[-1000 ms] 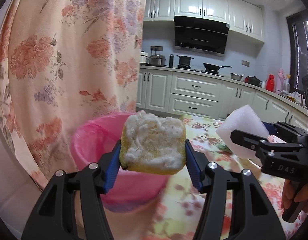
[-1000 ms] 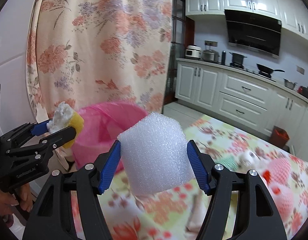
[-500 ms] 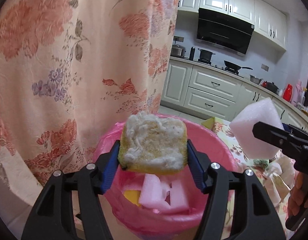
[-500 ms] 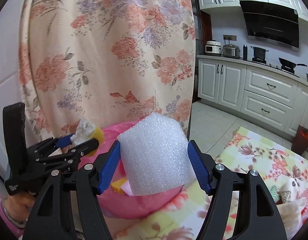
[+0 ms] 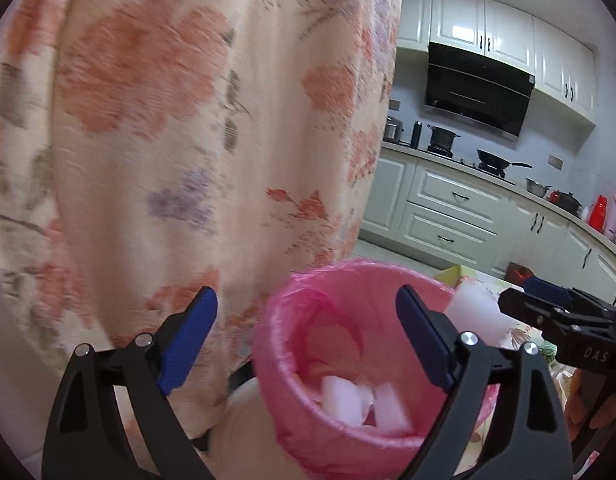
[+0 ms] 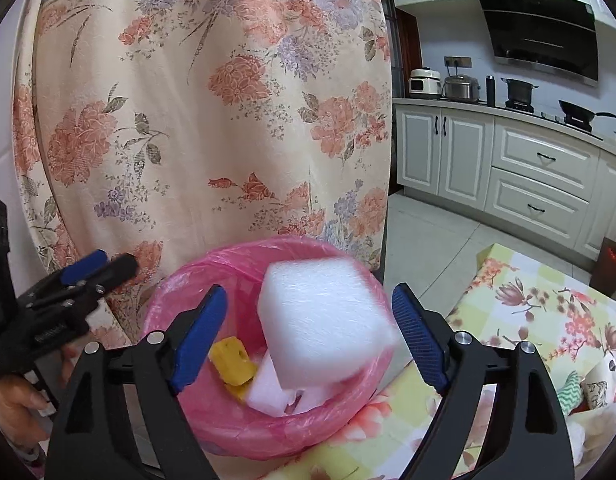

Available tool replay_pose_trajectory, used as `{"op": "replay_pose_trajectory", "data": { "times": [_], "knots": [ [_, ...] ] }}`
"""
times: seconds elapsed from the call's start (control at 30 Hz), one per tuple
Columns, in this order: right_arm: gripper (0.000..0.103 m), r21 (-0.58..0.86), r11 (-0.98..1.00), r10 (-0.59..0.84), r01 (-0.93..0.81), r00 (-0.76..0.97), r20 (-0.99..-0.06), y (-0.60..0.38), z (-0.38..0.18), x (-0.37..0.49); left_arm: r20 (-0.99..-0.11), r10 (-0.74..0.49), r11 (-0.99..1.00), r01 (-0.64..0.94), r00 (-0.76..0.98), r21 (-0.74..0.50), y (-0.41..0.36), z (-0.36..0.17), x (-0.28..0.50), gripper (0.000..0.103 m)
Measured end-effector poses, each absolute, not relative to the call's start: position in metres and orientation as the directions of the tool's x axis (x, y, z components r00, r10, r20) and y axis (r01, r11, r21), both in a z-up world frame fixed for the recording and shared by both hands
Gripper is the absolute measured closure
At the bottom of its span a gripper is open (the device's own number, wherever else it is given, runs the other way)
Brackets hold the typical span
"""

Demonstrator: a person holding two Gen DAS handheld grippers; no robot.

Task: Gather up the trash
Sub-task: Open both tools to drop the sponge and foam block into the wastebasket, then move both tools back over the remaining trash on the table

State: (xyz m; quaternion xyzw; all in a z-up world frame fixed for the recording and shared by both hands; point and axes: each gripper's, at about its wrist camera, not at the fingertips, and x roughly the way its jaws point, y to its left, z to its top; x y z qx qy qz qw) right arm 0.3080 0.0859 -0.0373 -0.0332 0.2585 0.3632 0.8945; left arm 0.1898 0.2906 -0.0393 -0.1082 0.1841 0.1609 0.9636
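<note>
One pink bin [image 6: 268,392] stands by the curtain [image 6: 212,100]. Above the bin, one white foam block [image 6: 323,324] sits between two grippers' spread jaws. Inside the bin lie one yellow sponge [image 6: 232,362] and several white foam pieces [image 5: 363,400].

Curtain [image 5: 168,140] motion-blurred; foam block [image 6: 323,320] edges smeared.

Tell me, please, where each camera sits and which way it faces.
Left wrist: on the left tongs, looking along open fingers past the pink-lined bin toward the floral curtain; right tongs at the right edge.
Right wrist: on the right tongs, open, facing down into the bin, white foam block between the fingers; left tongs at left.
Shared: bin, curtain, kitchen cabinets.
</note>
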Motion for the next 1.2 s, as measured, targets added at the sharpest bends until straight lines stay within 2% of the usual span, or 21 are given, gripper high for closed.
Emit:
{"op": "replay_pose_trajectory", "data": {
  "times": [0.03,0.1,0.23,0.43,0.6,0.83,1.2],
  "knots": [
    [0.023,0.132,0.733,0.635,-0.667,0.601,-0.485,0.084,-0.036,0.306,-0.387,0.28,0.922,-0.358,0.879,-0.146,0.291,-0.037,0.184,0.013],
    [0.022,0.144,0.733,0.642,-0.665,0.605,-0.472,0.074,-0.034,0.299,-0.372,0.302,0.913,-0.378,0.878,-0.151,0.289,-0.032,0.171,0.005],
    [0.02,0.132,0.755,0.62,-0.643,0.634,-0.461,0.051,-0.033,0.283,-0.362,0.293,0.91,-0.375,0.885,-0.179,0.278,-0.028,0.152,0.005],
    [0.018,0.07,0.802,0.548,-0.594,0.683,-0.482,0.015,-0.039,0.263,-0.362,0.288,0.924,-0.357,0.886,-0.139,0.236,-0.031,0.146,0.005],
    [0.018,0.017,0.84,0.477,-0.543,0.723,-0.499,-0.025,-0.052,0.239,-0.386,0.238,0.937,-0.315,0.891,-0.15,0.196,-0.041,0.147,0.005],
    [0.018,0.048,0.892,0.41,-0.45,0.758,-0.507,-0.092,-0.072,0.213,-0.451,0.137,0.954,-0.24,0.882,-0.181,0.135,-0.069,0.152,0.005],
    [0.018,0.007,0.965,0.227,-0.263,0.817,-0.53,-0.192,-0.103,0.192,-0.513,0.014,0.995,-0.063,0.858,-0.078,0.021,-0.1,0.166,0.005]
  ]
}}
